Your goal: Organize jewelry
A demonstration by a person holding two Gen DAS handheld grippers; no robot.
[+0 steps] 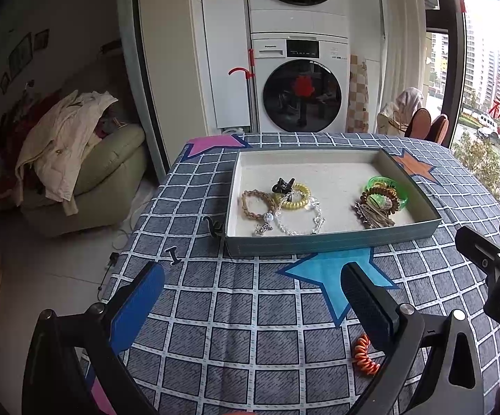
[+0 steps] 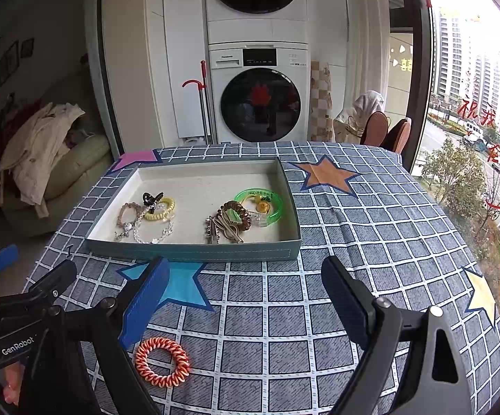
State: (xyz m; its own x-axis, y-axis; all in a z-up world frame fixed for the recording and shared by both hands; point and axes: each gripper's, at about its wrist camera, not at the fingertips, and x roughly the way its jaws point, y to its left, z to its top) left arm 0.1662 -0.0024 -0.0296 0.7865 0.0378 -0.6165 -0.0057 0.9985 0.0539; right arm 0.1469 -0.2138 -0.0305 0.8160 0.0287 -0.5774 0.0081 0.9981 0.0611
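Observation:
A shallow grey-green tray (image 1: 319,242) (image 2: 194,252) stands on the checked tablecloth and holds several pieces: a braided bracelet (image 1: 255,200), a yellow coil tie (image 1: 296,195), a clear bead bracelet (image 1: 298,221), a green bangle (image 2: 260,204), a brown coil tie (image 2: 234,216) and metal clips (image 2: 224,230). An orange coil hair tie (image 2: 162,361) (image 1: 365,354) lies on the cloth near the front, between the two grippers. My left gripper (image 1: 250,307) is open and empty. My right gripper (image 2: 246,301) is open and empty, the orange tie just below its left finger.
Two small black clips (image 1: 213,226) (image 1: 173,256) lie on the cloth left of the tray. The table's left edge drops to the floor. A sofa with clothes (image 1: 70,159), stacked washing machines (image 1: 298,86) and a window stand beyond.

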